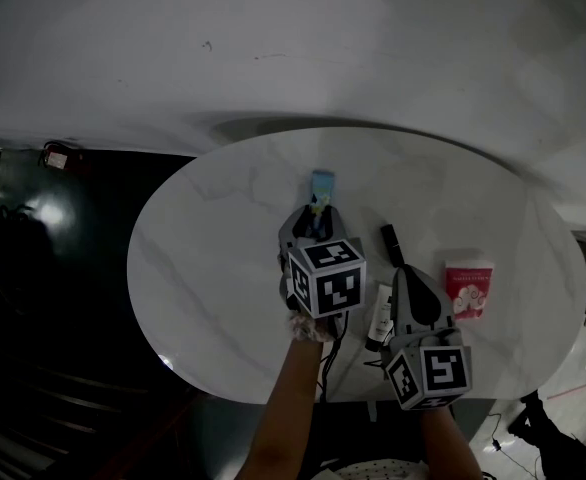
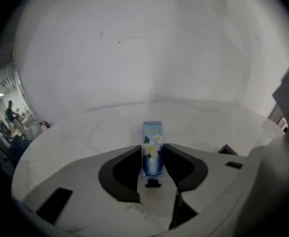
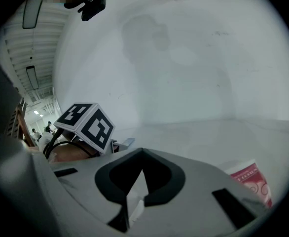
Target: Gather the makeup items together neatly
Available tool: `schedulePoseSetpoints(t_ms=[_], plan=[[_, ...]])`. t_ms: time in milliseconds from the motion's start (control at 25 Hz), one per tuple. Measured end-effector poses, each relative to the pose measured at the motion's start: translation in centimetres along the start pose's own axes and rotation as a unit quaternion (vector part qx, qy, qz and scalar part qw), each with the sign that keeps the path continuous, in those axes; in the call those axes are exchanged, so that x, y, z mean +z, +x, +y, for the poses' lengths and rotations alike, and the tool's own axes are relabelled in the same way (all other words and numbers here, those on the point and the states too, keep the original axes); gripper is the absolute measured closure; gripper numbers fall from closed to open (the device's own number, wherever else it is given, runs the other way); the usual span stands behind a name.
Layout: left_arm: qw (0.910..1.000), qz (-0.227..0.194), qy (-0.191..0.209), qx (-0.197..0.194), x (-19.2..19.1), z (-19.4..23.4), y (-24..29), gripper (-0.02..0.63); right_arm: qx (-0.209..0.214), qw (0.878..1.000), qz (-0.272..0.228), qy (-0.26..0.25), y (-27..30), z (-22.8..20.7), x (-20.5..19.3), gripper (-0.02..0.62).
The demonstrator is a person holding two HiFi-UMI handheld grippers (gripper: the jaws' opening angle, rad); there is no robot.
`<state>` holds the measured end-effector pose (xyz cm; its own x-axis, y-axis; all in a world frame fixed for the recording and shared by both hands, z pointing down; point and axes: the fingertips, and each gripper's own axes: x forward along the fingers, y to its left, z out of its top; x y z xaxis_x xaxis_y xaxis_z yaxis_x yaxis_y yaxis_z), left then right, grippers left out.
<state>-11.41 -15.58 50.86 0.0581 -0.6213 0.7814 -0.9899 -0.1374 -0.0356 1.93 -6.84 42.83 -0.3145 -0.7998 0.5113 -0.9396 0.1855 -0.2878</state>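
Observation:
A blue tube (image 1: 321, 188) with a white flower print lies on the white oval table (image 1: 213, 258), its black cap toward me. My left gripper (image 1: 310, 224) reaches over it. In the left gripper view the blue tube (image 2: 152, 147) fills the gap of the left gripper (image 2: 152, 153), and both pads press its sides. My right gripper (image 1: 411, 274) hovers near the table's front with its jaws shut and empty; its tips meet in the right gripper view (image 3: 142, 152). A black stick (image 1: 392, 245), a white tube (image 1: 381, 318) and a red packet (image 1: 470, 287) lie around it.
The red packet (image 3: 253, 182) shows at the right of the right gripper view, and the left gripper's marker cube (image 3: 85, 125) at its left. A white wall rises behind the table. Dark floor and cables lie past the table's left and front edges.

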Motion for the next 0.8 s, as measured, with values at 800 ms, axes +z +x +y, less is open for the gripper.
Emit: schedulePoseSetpoints(t_ms=[800], plan=[[0.9988, -0.045, -0.018, 0.002, 2.0, 1.2, -3.0, 0.405, 0.003, 1.000, -0.004, 0.002, -0.2, -0.5, 0.4, 0.571]])
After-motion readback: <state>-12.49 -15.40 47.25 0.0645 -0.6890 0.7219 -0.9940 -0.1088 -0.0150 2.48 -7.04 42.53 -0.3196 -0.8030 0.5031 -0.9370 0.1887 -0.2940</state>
